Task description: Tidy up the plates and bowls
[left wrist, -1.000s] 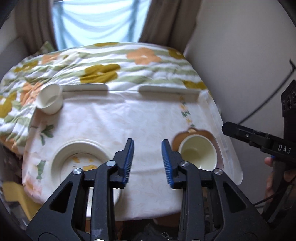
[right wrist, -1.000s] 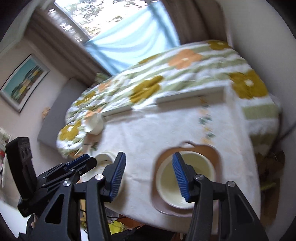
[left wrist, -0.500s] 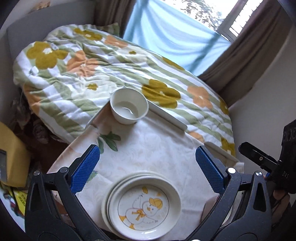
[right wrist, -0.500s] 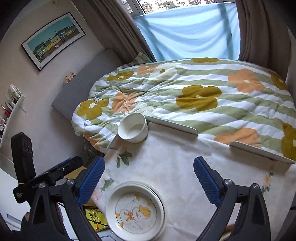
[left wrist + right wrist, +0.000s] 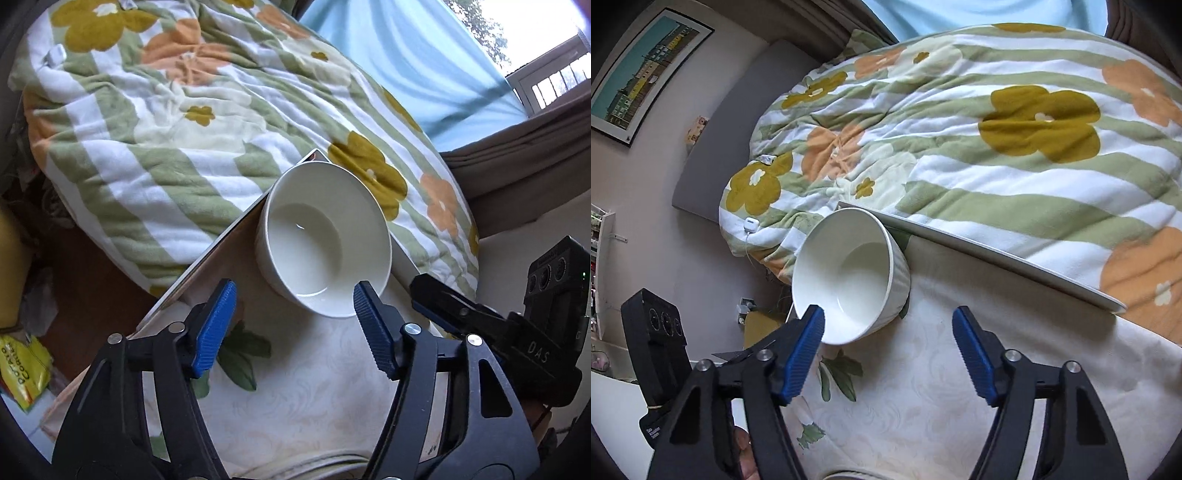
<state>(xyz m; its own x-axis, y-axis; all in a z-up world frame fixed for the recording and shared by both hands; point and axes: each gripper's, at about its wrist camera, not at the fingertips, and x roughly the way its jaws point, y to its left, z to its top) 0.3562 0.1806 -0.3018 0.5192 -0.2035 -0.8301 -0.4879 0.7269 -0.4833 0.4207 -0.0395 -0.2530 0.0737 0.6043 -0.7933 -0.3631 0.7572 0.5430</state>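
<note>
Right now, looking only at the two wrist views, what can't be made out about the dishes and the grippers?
- Plates: left wrist view, only stacked rims at the bottom edge; how many, and any pattern, are cut off.
- White bowl: whether the left gripper touches its rim; its right fingertip overlaps the near rim.
- Right gripper: same doubt; its left fingertip covers the bowl's rim.
- Table's near side: hidden behind both grippers.

Home bedroom: floral duvet (image 5: 1015, 155), curtains (image 5: 517, 166), framed picture (image 5: 639, 70).
</note>
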